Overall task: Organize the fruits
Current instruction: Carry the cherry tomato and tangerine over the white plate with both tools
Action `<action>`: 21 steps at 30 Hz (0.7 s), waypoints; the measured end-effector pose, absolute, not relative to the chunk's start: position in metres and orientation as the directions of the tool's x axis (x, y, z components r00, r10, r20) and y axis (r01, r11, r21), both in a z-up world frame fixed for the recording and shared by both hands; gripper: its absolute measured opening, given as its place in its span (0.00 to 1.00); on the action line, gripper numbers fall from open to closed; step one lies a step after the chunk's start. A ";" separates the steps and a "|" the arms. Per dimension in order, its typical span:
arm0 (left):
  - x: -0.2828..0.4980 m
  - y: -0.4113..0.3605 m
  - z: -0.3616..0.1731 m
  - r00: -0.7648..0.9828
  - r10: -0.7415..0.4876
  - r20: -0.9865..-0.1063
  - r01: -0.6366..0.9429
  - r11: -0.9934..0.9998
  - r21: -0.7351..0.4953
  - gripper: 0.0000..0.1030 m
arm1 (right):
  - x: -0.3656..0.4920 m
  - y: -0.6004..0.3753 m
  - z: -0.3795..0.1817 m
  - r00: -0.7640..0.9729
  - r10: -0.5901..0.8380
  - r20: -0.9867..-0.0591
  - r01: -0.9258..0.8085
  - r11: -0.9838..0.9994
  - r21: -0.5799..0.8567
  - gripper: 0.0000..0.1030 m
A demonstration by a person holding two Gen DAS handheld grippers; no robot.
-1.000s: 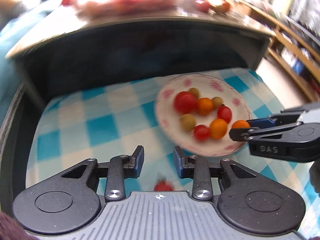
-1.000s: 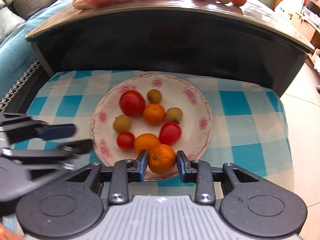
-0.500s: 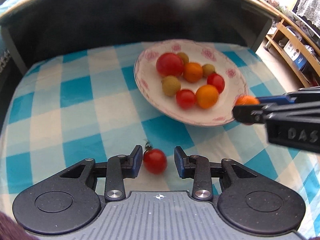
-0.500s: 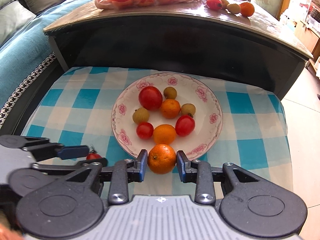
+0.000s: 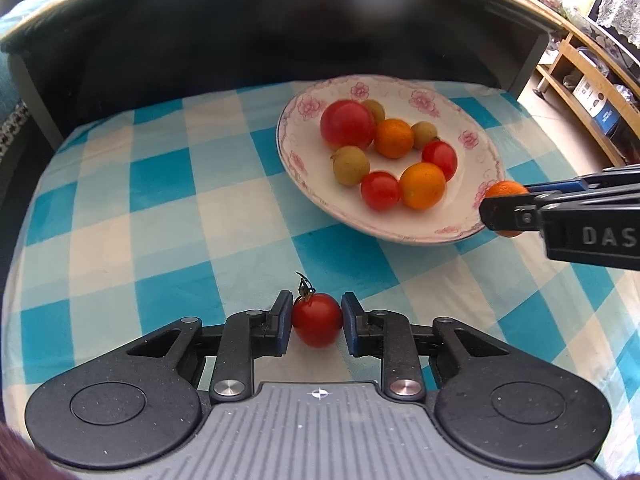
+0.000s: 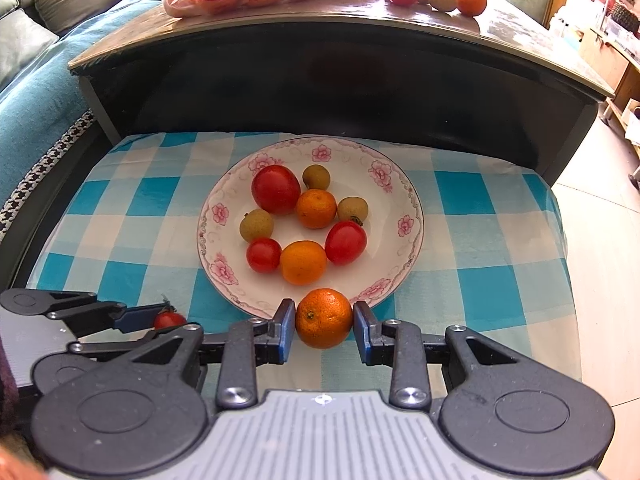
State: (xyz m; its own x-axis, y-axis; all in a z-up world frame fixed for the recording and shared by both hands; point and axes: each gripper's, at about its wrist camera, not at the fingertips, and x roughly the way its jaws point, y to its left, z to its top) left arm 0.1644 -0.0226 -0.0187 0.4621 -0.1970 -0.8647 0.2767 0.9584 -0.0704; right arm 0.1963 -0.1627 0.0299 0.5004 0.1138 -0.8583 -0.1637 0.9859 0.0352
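The left gripper (image 5: 316, 322) pinches a stemmed cherry tomato (image 5: 317, 320) above the checked cloth (image 5: 160, 208). The right gripper (image 6: 324, 320) clamps a small orange (image 6: 324, 318) at the near rim of the plate (image 6: 412, 208), hiding that rim; whether either fruit touches anything beneath is unclear.

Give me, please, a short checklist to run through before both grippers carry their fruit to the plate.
1. Left gripper on the cherry tomato: both pads touch its sides. Ok.
2. Right gripper on the mandarin: pinched between both pads. Ok.
3. Tomato clear of the checked cloth: cannot tell from these views.
4. Free room on the plate: bare white area to the right of the fruit. Ok.
5. Grippers apart from each other: the left sits well to the side of the right. Ok.
6. Grip firmness on either fruit: cannot tell.
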 end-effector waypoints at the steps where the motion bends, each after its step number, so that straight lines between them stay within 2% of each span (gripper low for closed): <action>1: 0.164 -0.023 -0.015 0.467 -0.200 -0.861 0.281 0.957 -0.070 0.33 | 0.196 -0.163 0.030 0.502 0.114 -0.857 -0.162 0.986 0.037 0.33; 11: 0.192 -0.049 0.021 0.540 -0.211 -0.815 0.304 0.952 -0.044 0.33 | 0.206 -0.171 0.037 0.525 0.118 -0.843 -0.142 0.989 0.050 0.33; 21: 0.222 -0.071 0.015 0.545 -0.201 -0.814 0.304 0.952 -0.032 0.30 | 0.231 -0.179 0.027 0.524 0.112 -0.844 -0.123 0.991 0.055 0.33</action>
